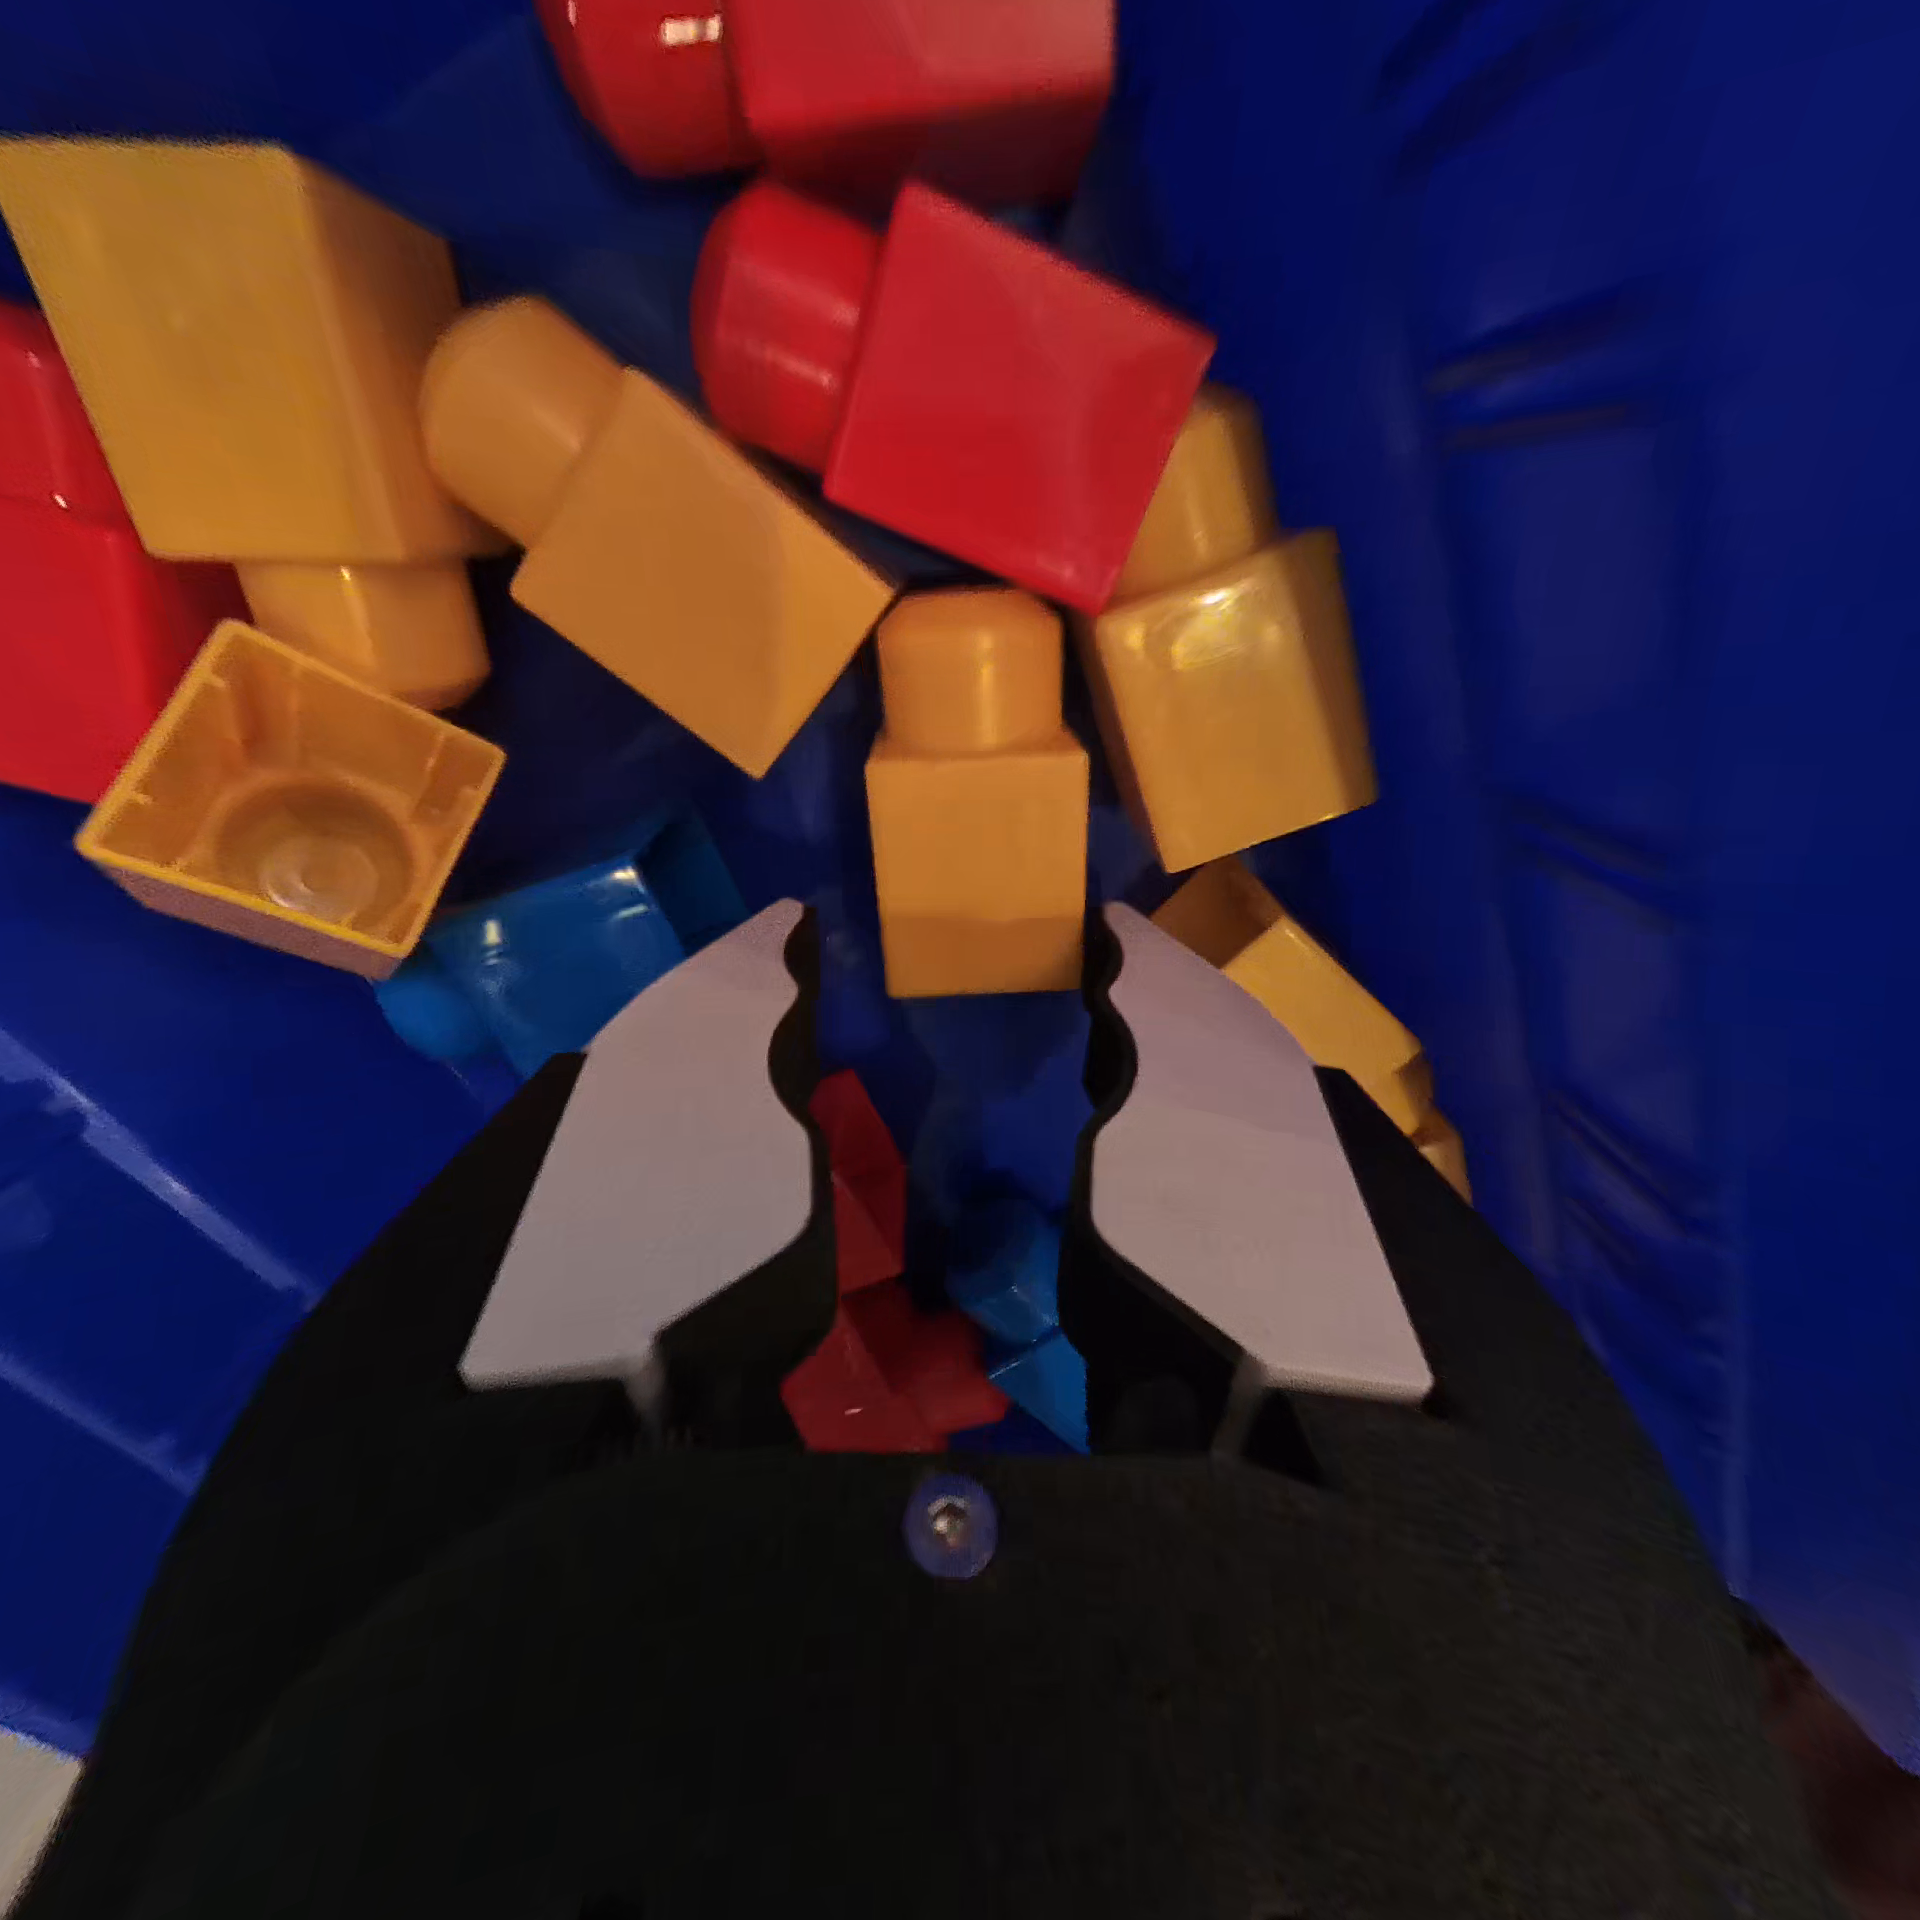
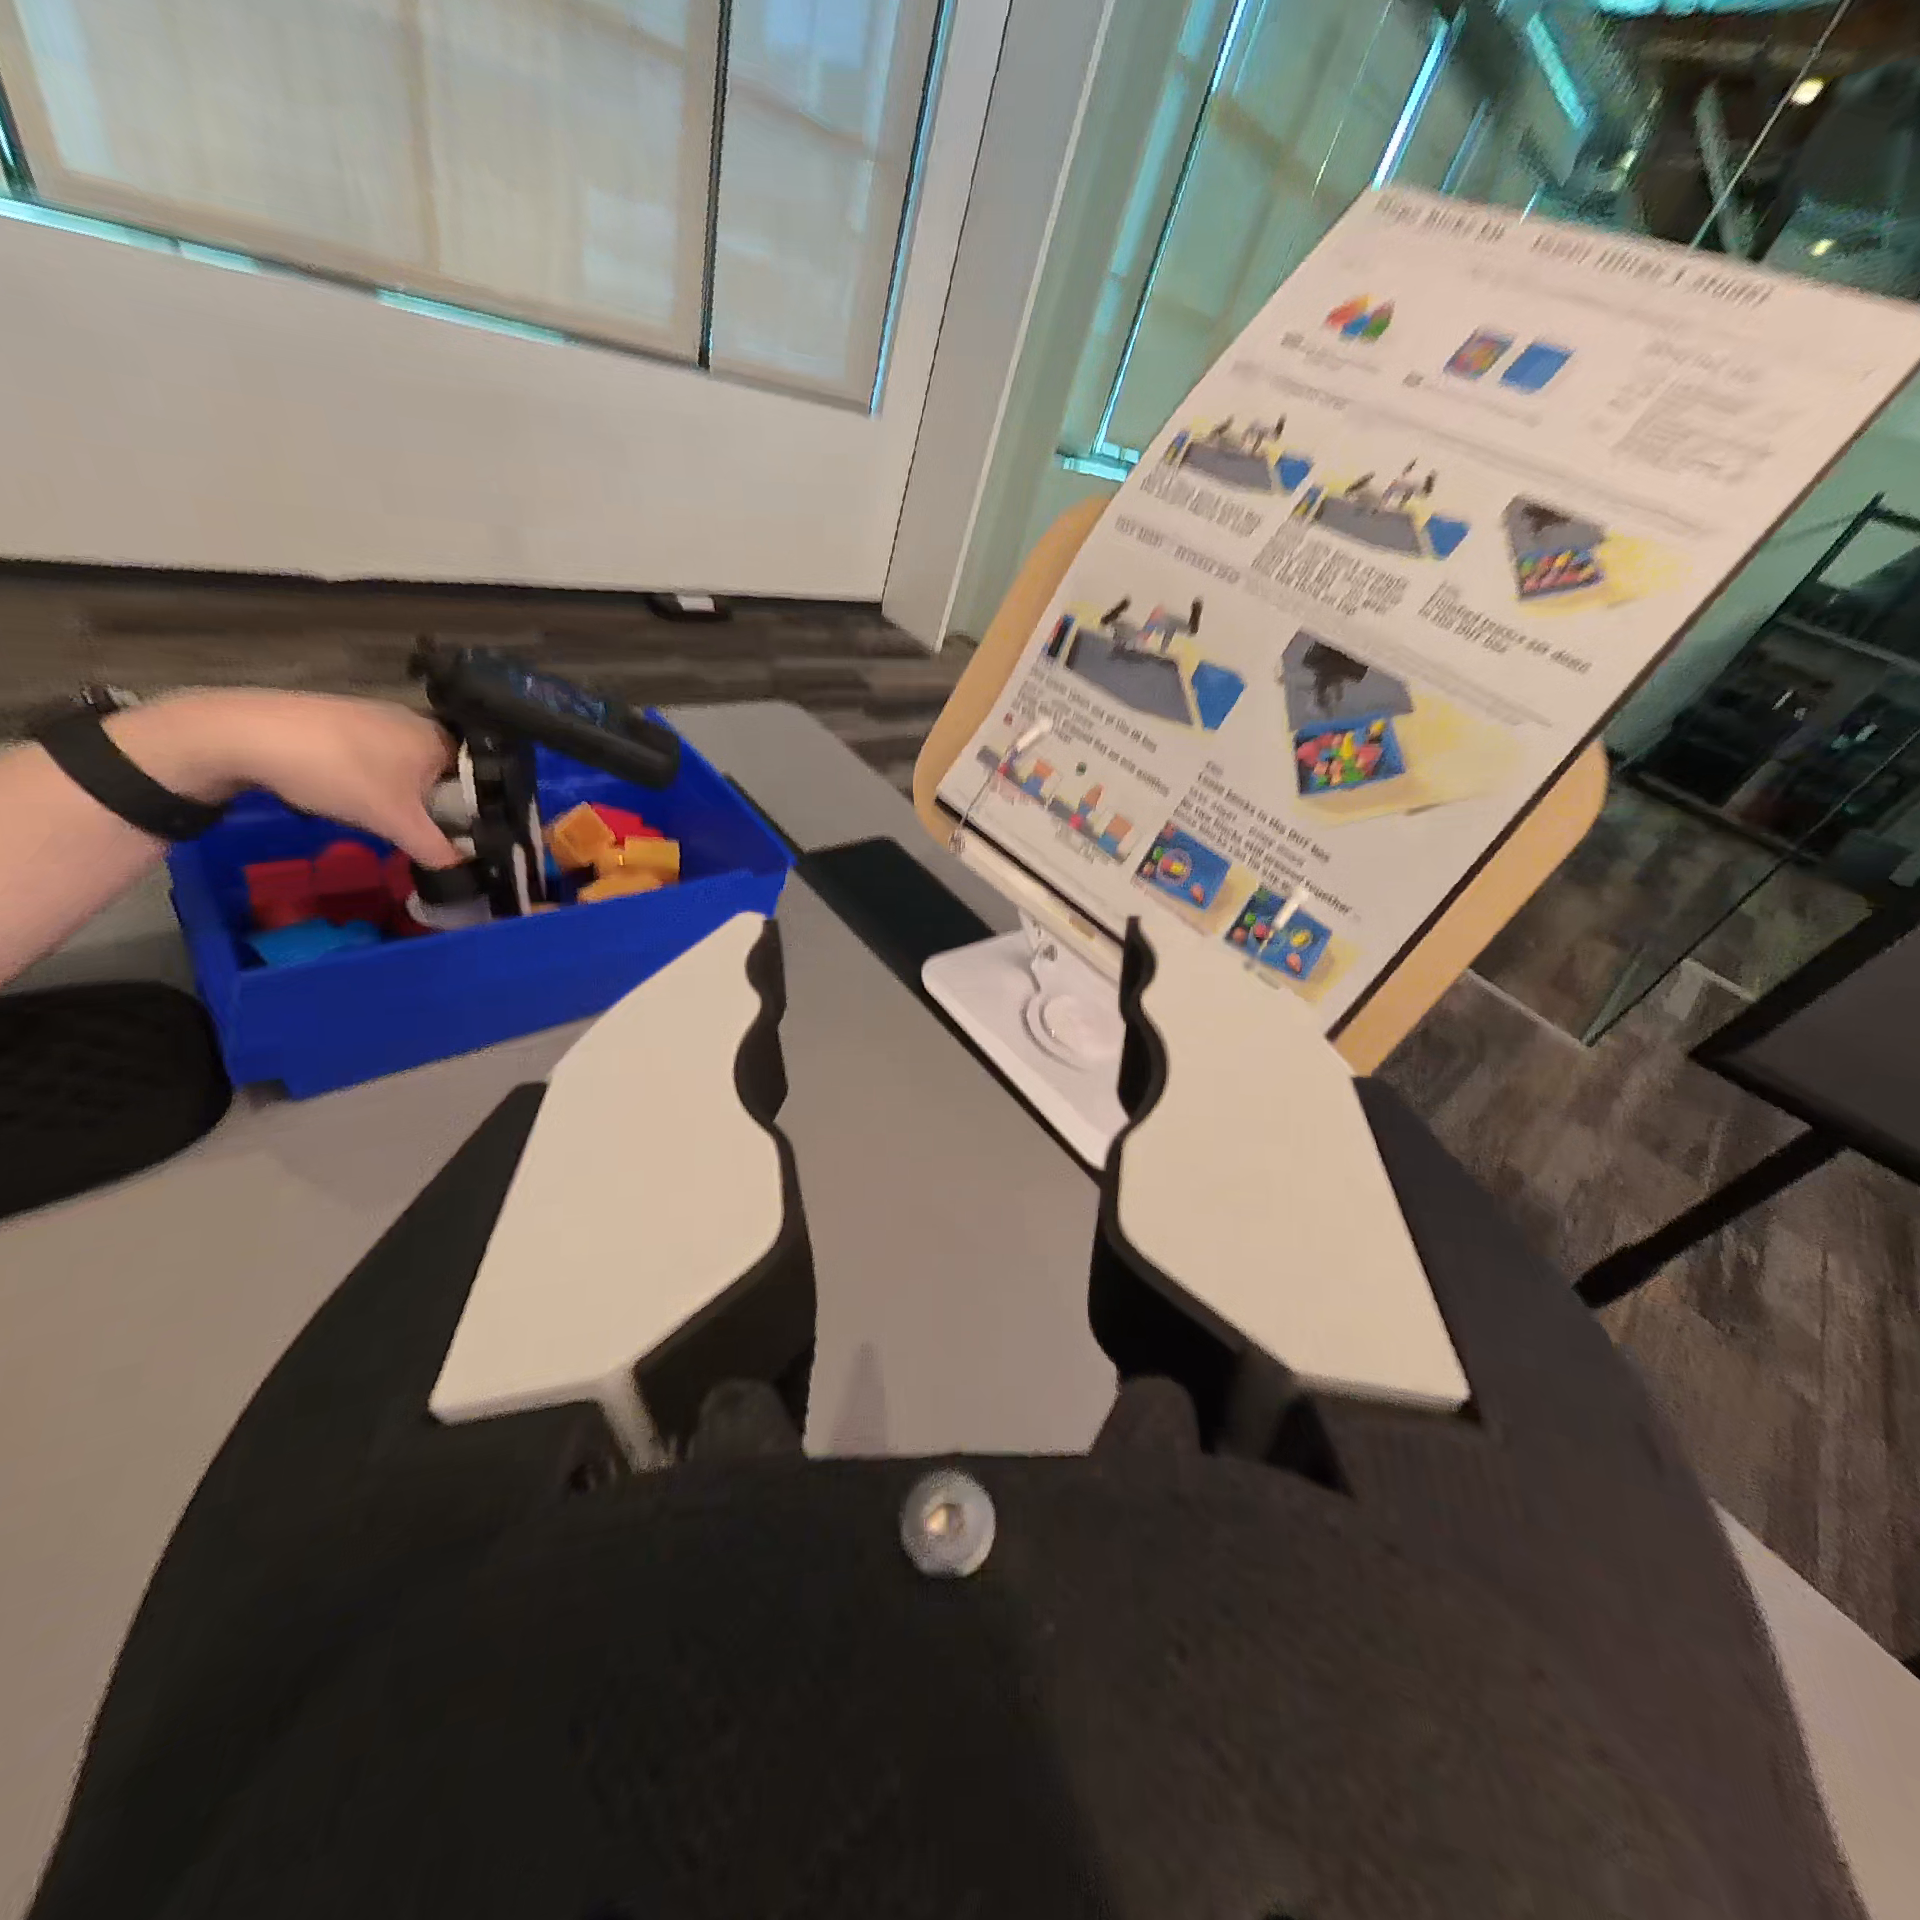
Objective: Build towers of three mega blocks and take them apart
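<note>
Mega blocks (image 2: 613, 857) in blue bin (image 2: 468, 987), grey table (image 2: 914, 1195), windowed room

The only writing stands on the white instruction board (image 2: 1455, 582) propped on a stand at the right of the table: a heading, captions and a block of small print beside little pictures, all too blurred to read
</note>
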